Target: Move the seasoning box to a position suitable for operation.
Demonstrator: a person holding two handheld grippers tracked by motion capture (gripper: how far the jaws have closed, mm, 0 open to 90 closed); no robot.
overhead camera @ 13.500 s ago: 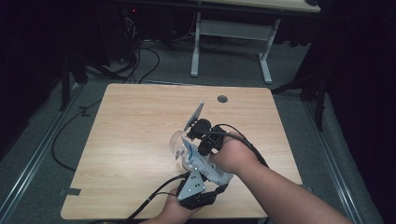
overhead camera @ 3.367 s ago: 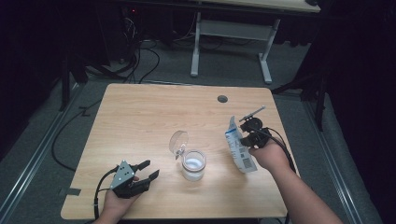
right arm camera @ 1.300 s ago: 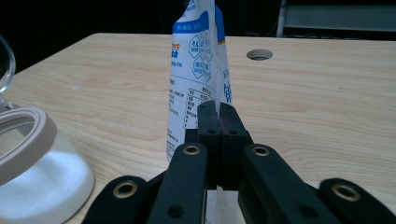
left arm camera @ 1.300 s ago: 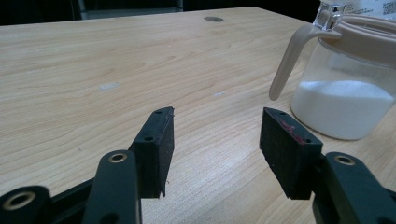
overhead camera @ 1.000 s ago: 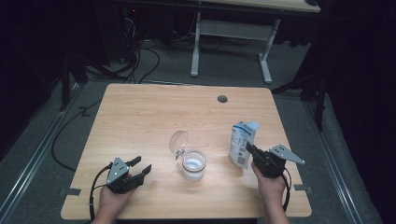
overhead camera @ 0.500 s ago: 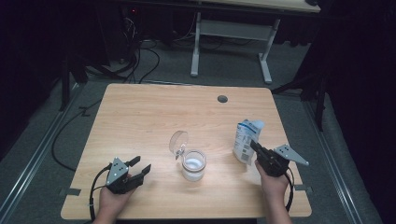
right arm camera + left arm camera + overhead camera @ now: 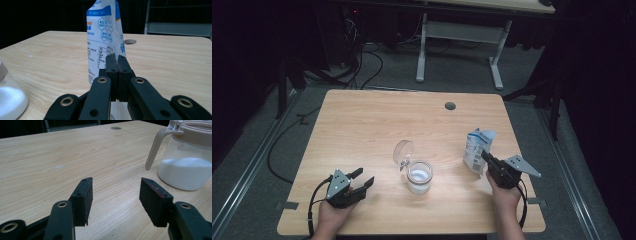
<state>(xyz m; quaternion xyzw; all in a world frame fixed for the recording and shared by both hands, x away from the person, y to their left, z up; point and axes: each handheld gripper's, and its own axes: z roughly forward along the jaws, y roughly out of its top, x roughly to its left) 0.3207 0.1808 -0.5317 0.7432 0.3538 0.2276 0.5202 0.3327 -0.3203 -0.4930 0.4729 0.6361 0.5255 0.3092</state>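
The left gripper (image 7: 362,179) rested near the table's front edge, jaws apart and empty. The jar (image 7: 419,176) already held white powder, lid up — pouring looked done. Farther right, the right gripper (image 7: 485,157) pinched the upright pouch (image 7: 475,150), release remaining.

The tabletop (image 7: 377,125) was pale, matt wood grain. The jar (image 7: 419,176) looked clear and glossy. The pouch (image 7: 475,149) was printed, smooth, slightly shiny film.

Pouch (image 7: 477,150) carried from over the jar (image 7: 419,176) to the table's (image 7: 372,125) right side, left tongs (image 7: 362,179) withdrawn from jar
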